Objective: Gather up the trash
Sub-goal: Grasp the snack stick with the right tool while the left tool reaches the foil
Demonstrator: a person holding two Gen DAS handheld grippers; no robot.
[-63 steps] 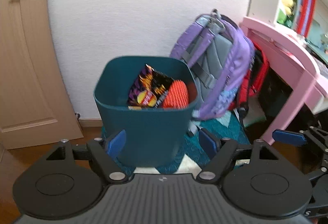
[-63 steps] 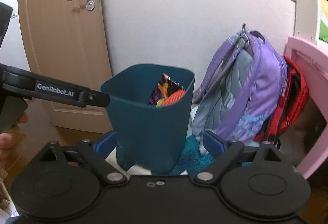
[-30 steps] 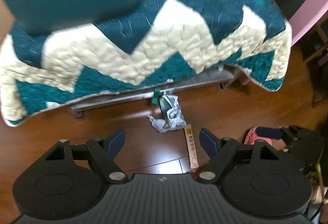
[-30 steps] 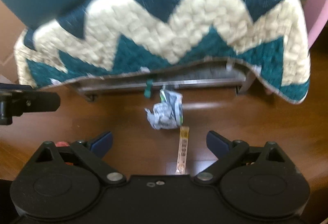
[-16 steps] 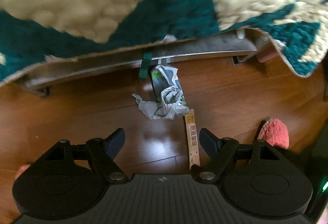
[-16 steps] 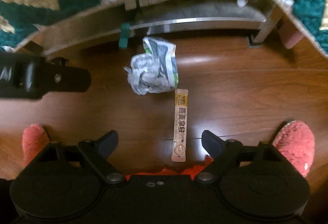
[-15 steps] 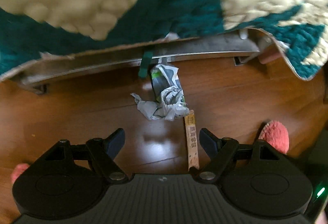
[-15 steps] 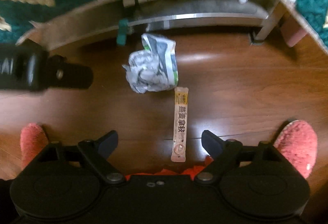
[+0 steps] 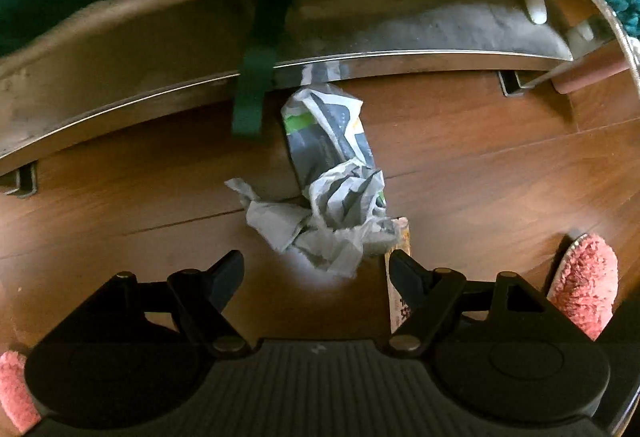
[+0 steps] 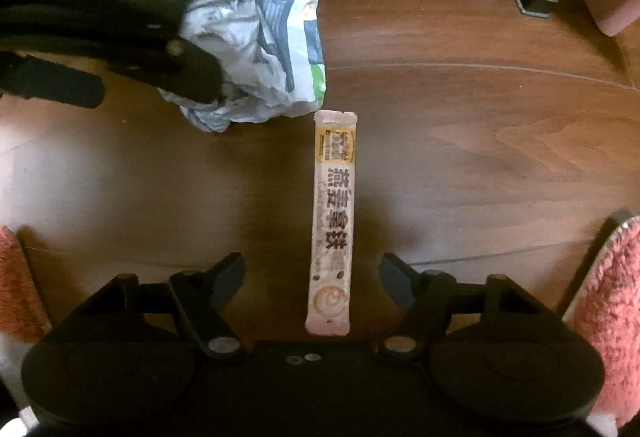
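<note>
Against the views of a second earlier, both tongs had descended from above the quilted bed to just over the wood floor [image 10: 480, 141], which placed the trash within reach. The left tongs [image 9: 316, 269] stood apart and empty, the crumpled wrapper [image 9: 332, 197] at frame centre just beyond their tips. The right tongs [image 10: 312, 273] were closing, not yet touching the stick sachet [image 10: 332, 221] lying lengthwise between them, lower centre.

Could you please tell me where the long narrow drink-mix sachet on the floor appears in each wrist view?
Left wrist: sachet lower right of centre, mostly hidden behind a gripper finger.
Right wrist: sachet centre, lying between the closing jaws, untouched.
Shared landmark: crumpled wrapper, just beyond the sachet's far end.
</note>
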